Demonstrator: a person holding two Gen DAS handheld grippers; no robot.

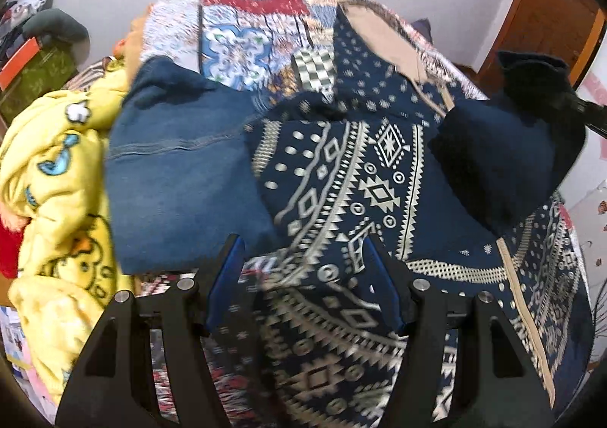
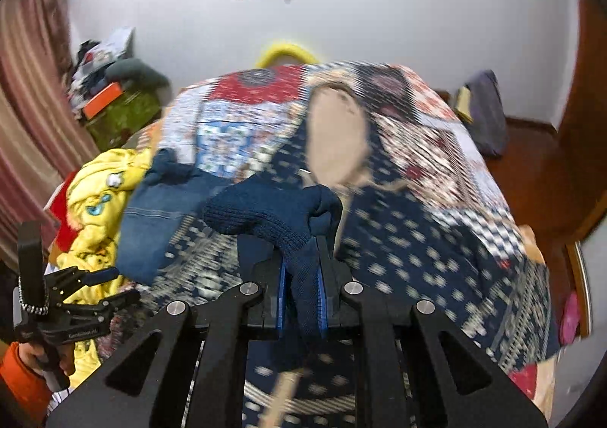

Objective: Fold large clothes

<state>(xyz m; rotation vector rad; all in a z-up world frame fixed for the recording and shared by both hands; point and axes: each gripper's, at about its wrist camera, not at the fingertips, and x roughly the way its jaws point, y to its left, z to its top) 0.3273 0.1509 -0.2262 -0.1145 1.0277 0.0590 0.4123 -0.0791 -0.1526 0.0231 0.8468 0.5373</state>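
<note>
Over the bed's patchwork quilt (image 2: 242,113), we pinch a dark blue knit garment (image 2: 265,215) tight in our right gripper (image 2: 301,299); our left gripper (image 1: 303,276) gapes wide, holding nothing, above the navy patterned cloth (image 1: 341,177), folded jeans (image 1: 182,170) toward the bed's left edge.

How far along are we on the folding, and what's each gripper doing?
Done: the denim piece looks folded on the bed, though blur hides detail. In hand: the right gripper is shut on the dark blue knit garment; the left gripper is open over the patterned navy fabric. Left: the knit, the navy fabric and the crumpled yellow blanket.
</note>
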